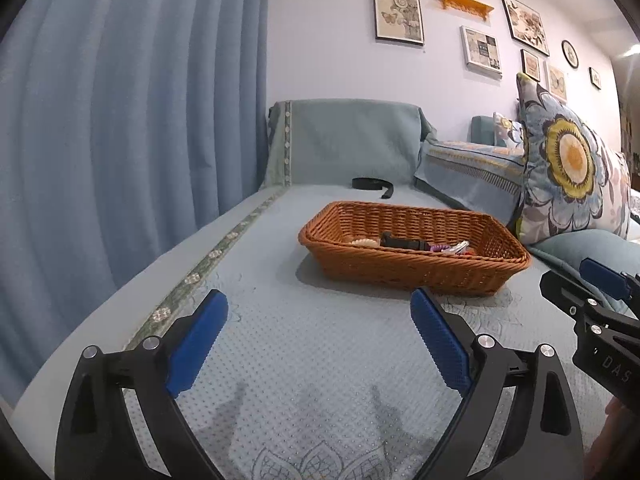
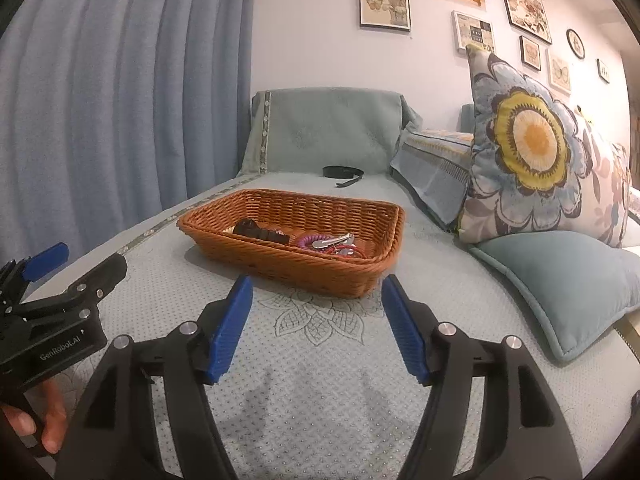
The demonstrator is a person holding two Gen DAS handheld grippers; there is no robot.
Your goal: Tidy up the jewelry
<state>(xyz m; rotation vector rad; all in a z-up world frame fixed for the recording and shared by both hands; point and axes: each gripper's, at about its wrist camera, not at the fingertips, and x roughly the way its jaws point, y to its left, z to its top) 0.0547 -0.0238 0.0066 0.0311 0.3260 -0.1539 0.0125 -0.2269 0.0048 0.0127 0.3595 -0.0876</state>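
Observation:
A brown wicker basket (image 1: 472,276) sits on the blue-green sofa cover; it also shows in the right wrist view (image 2: 320,276). Inside lie a dark hair clip (image 2: 260,234), a purple coil tie (image 2: 306,240), a silver clip (image 2: 332,241), red pieces (image 2: 352,252) and a pale beaded piece (image 1: 362,242). A black band (image 1: 372,185) lies on the cover behind the basket, also in the right wrist view (image 2: 344,172). My left gripper (image 1: 320,312) is open and empty, short of the basket. My right gripper (image 2: 316,300) is open and empty, just before the basket's near rim.
A blue curtain (image 1: 120,120) hangs on the left. A large flowered cushion (image 2: 532,148) and a plain teal cushion (image 2: 568,280) lie on the right. The sofa backrest (image 1: 344,140) rises behind the basket. Framed pictures hang on the wall.

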